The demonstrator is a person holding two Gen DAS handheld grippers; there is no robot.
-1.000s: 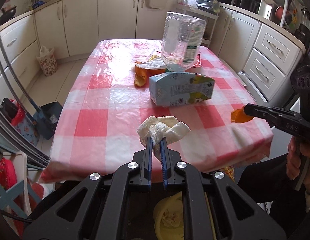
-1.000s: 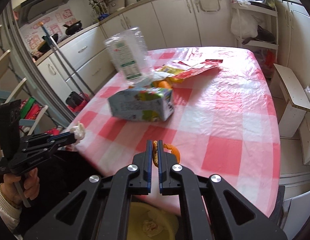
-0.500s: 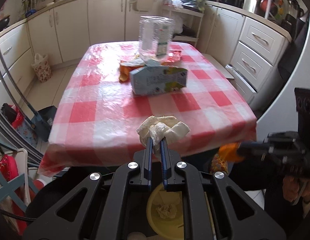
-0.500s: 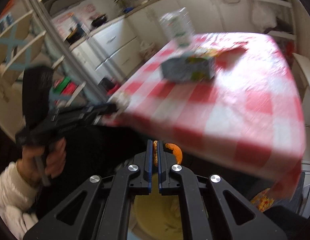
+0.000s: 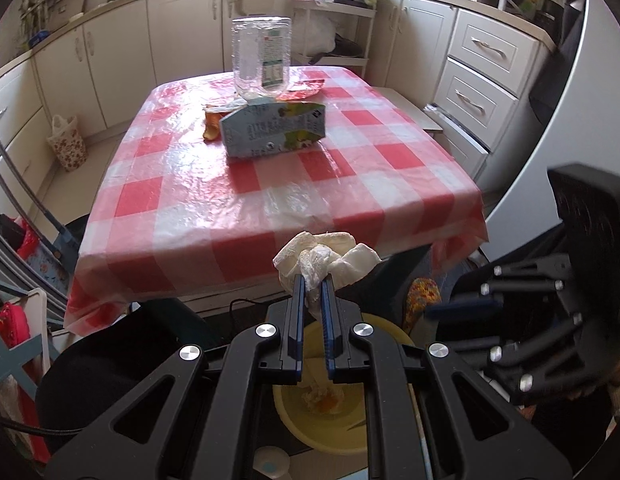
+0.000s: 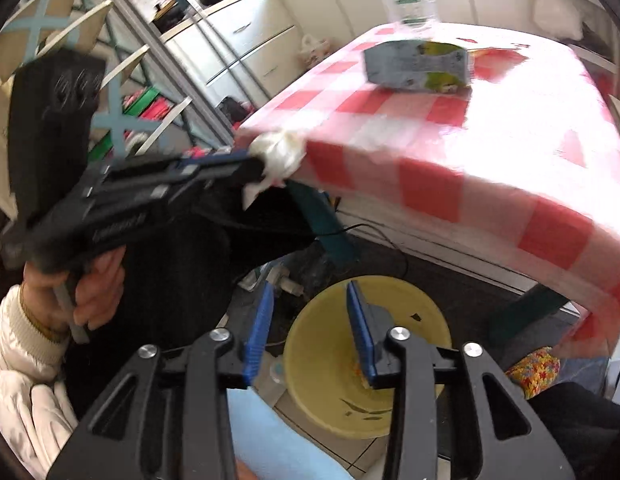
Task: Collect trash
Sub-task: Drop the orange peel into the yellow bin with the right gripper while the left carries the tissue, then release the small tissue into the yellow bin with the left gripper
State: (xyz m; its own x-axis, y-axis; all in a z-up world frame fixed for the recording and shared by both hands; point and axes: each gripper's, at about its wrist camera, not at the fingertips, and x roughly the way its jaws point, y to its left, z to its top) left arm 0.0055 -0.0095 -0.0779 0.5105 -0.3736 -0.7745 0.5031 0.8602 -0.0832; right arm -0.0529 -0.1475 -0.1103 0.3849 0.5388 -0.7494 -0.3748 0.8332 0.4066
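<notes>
Below both tools sits the yellow bin: right tool spread and empty, left tool pinching the tissue wad, carton and bottle left on the tabletop.

On the red-and-white checked tablecloth, centre frame, lie one pale blue-green drink carton, one clear plastic bottle with a white label, one curl of orange peel and one flat red-orange wrapper. Lower centre: one crumpled white paper tissue and one round yellow plastic bucket. Two black grippers with blue pads show: the left and the right. One flowered bag stands at far left.
</notes>
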